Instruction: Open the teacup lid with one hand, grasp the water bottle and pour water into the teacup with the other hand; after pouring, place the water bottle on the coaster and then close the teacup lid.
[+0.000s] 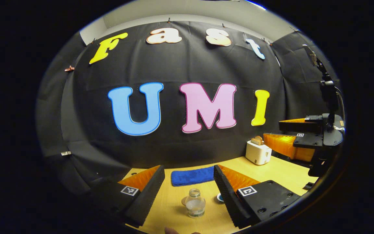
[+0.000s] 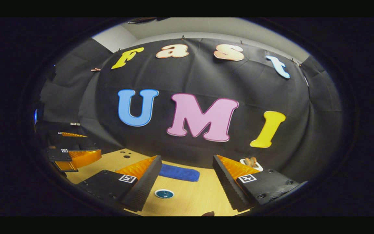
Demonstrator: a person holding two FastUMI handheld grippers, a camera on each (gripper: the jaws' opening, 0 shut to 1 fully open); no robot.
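Nothing looks done yet, as I judge it: the left tool hangs with fingers apart and empty above the wooden surface, the right tool likewise spread and holding nothing, so lid, grasp, pour, placing and closing all remain. From the left, in the left gripper view, a clear rounded glass bottle with water low inside stands between the spread fingers, no teacup that I can make out, then a small round glossy coaster just beside it. Behind lie a soft blue towel and, further right, a smooth boxy white toaster
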